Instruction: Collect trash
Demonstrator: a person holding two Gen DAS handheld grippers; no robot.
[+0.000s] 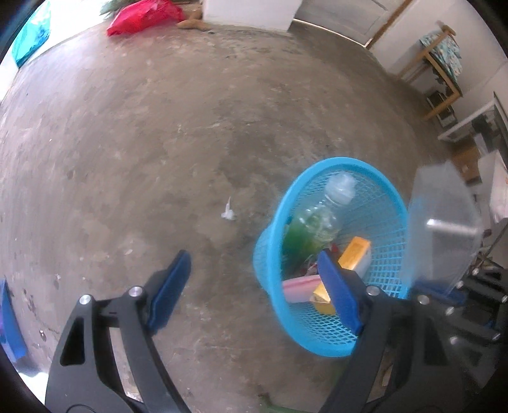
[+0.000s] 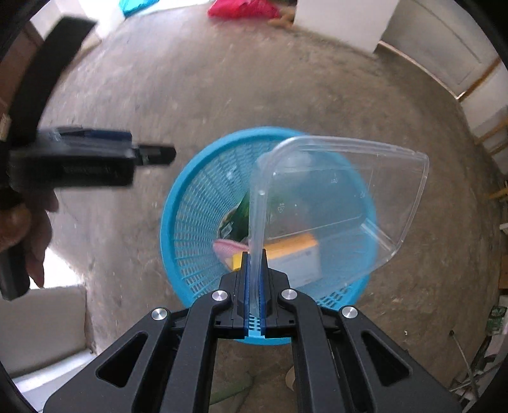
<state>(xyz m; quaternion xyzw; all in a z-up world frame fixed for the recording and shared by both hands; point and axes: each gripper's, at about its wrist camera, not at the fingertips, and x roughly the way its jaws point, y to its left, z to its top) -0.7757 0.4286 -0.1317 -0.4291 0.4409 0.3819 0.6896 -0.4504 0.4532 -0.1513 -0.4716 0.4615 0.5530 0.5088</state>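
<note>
A blue mesh basket [image 1: 276, 241] [image 2: 197, 203] stands on the concrete floor and holds a green plastic bottle [image 1: 314, 222], an orange and white box [image 1: 357, 254] [image 2: 295, 254] and a pink item [image 1: 298, 287]. My right gripper [image 2: 254, 257] is shut on the edge of a clear plastic container [image 2: 336, 193] and holds it over the basket; the container also shows at the right of the left wrist view [image 1: 441, 228]. My left gripper [image 1: 254, 286] is open and empty, left of the basket, with its right finger over the rim. A small white paper scrap [image 1: 228, 212] lies on the floor left of the basket.
A red bag [image 1: 139, 16] [image 2: 241, 8] and a white box [image 1: 250, 12] sit at the far wall. A wooden rack [image 1: 441, 63] stands at the right wall. A turquoise bag [image 1: 31, 35] lies far left. My left gripper shows at the left of the right wrist view [image 2: 95, 159].
</note>
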